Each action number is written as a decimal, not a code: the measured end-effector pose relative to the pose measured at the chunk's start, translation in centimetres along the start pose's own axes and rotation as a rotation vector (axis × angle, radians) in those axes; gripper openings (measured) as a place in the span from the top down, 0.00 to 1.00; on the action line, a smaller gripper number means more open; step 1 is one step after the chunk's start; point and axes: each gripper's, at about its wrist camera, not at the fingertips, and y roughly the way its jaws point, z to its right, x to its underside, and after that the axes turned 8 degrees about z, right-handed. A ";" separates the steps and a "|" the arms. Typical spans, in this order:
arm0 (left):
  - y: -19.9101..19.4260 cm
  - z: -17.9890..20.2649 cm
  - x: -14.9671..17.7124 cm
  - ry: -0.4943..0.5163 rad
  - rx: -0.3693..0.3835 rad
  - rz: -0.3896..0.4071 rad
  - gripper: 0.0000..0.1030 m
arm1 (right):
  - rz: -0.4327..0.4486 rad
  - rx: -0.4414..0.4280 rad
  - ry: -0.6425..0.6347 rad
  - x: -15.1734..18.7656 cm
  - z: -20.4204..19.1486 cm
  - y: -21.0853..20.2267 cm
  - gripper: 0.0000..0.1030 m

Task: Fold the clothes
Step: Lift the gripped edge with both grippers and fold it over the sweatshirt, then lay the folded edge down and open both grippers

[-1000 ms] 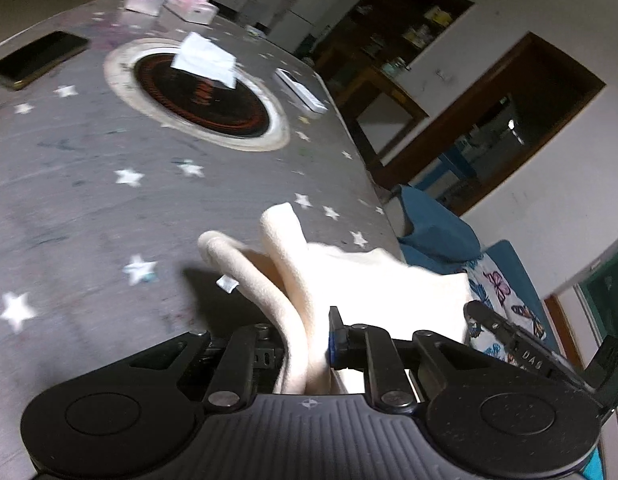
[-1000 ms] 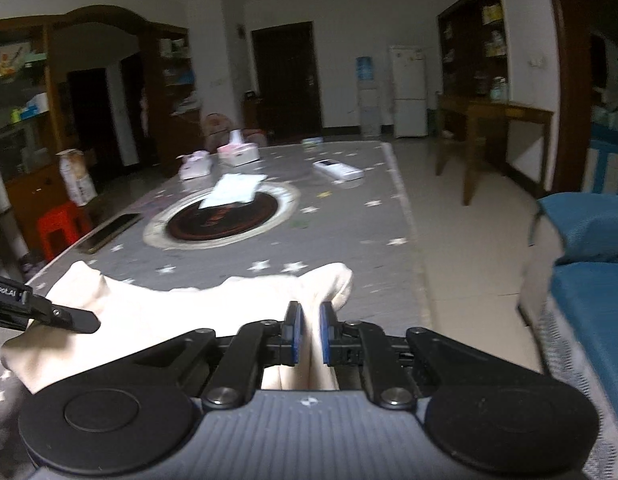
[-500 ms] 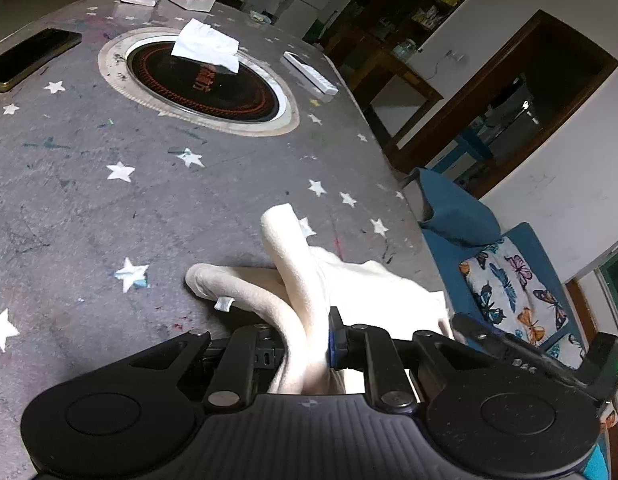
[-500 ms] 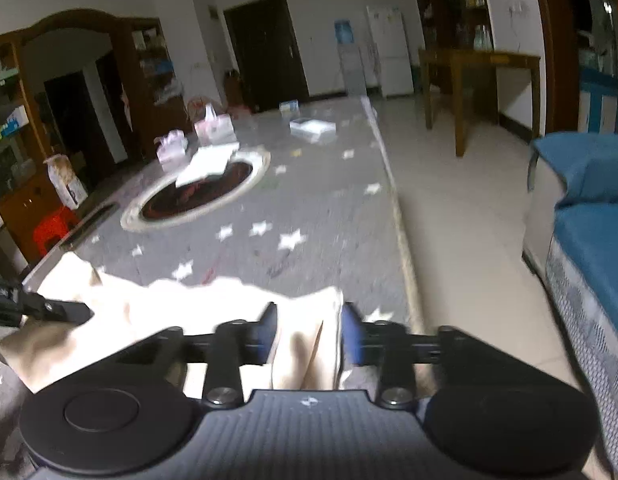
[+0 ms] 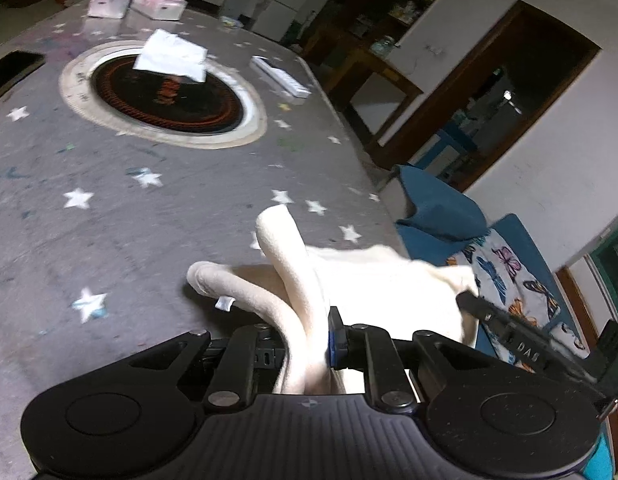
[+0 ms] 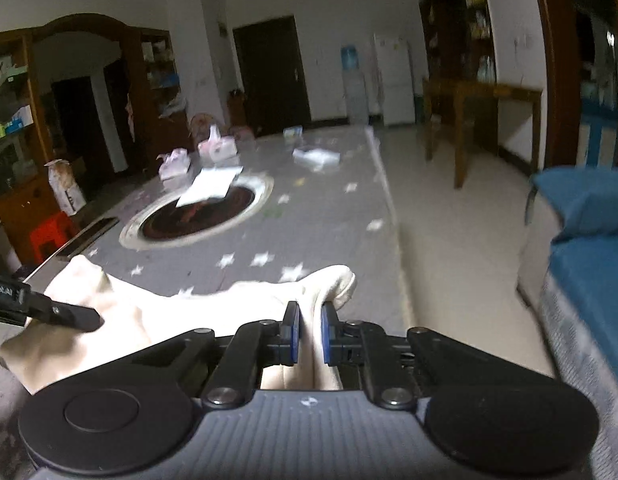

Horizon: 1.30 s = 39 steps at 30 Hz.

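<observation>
The other gripper's black finger (image 5: 521,340), reaching in just beside the cream garment (image 5: 389,292), bears pale letters reading roughly "DAG". Nothing else is legible; other printing is blurred.

The left gripper (image 5: 309,344) has its jaws squeezed on a cream cloth (image 5: 373,292). The cloth loops out ahead of the jaws onto the gray counter (image 5: 109,184) with white stars.
</observation>
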 end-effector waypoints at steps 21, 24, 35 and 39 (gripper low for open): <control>5.3 0.5 -2.5 0.071 -0.026 0.005 0.83 | 0.012 0.111 -0.042 -2.0 2.1 3.4 0.91; 6.2 -0.1 -2.1 0.071 -0.043 -0.015 0.78 | -0.024 0.123 -0.039 -1.1 2.4 4.7 0.91; 4.9 -0.8 -1.1 0.207 -0.161 0.032 0.58 | -0.056 0.150 -0.045 0.2 2.1 4.4 0.84; 4.0 -0.1 0.0 0.253 -0.163 0.050 0.58 | -0.055 0.070 -0.069 0.7 -0.2 2.8 0.69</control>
